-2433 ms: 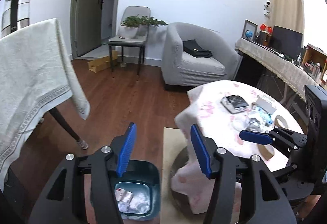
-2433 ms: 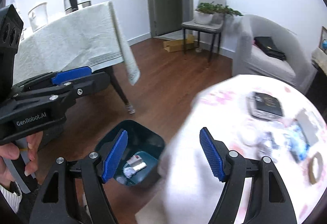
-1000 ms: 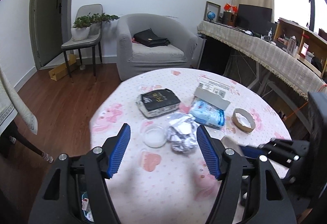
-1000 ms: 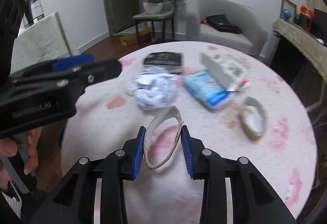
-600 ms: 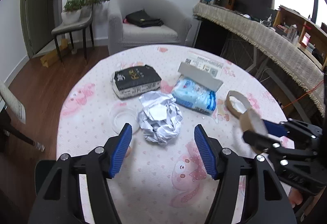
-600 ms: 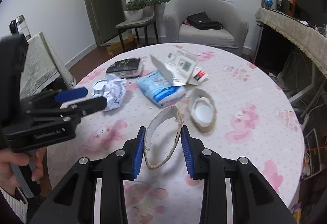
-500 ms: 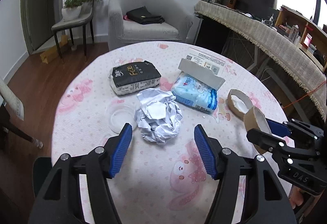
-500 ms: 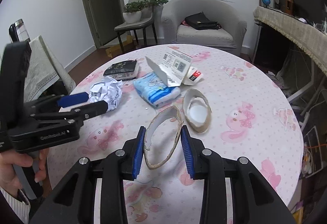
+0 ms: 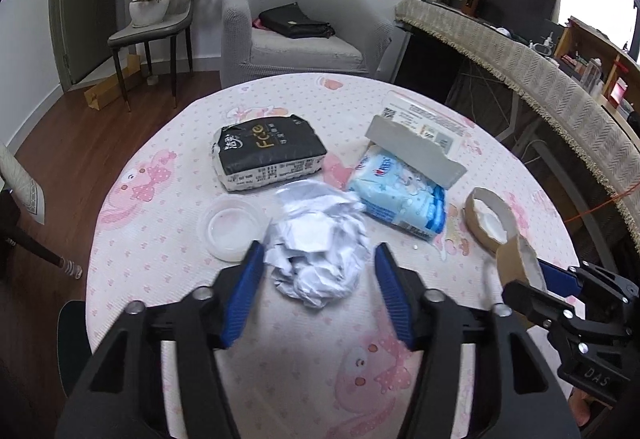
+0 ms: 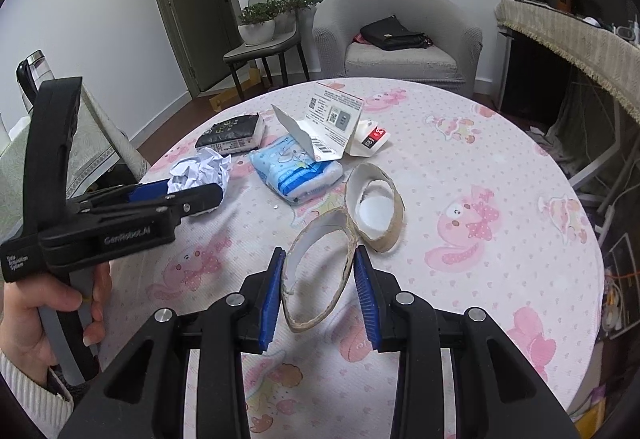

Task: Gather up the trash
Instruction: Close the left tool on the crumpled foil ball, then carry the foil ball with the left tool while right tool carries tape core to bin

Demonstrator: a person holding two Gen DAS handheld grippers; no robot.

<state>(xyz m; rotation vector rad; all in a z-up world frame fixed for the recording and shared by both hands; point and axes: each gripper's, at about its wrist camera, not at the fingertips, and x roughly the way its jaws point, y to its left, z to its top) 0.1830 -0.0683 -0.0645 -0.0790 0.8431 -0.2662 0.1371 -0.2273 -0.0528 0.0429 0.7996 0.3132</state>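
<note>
1. Round table [image 9: 168, 247] w/ pink cartoon cloth is filling most of both views now; a couple of secs ago the left wrist view was looking at the floor and a teal bin, which is no longer showing.
2. Left gripper [image 9: 318, 279] has dropped toward the crumpled paper ball [image 9: 320, 239] at frame centre; jaws have just been closing, now about half spread, ball sitting between the blue pads, not clearly pressed yet.
3. Right gripper [image 10: 318, 291] is pinching a torn cardboard ring [image 10: 316, 275], squashed to an oval, low centre of the right wrist view; same grip as a sec ago.
4. A second cardboard ring [image 10: 374, 213] is lying on the cloth just beyond, touching the held one in the picture.
5. Hard to see: near edge of the ball is partly behind the left pad; in the left wrist view the held ring is only half showing at right edge; clear lid [image 9: 232, 229] is faint beside the ball.
</note>
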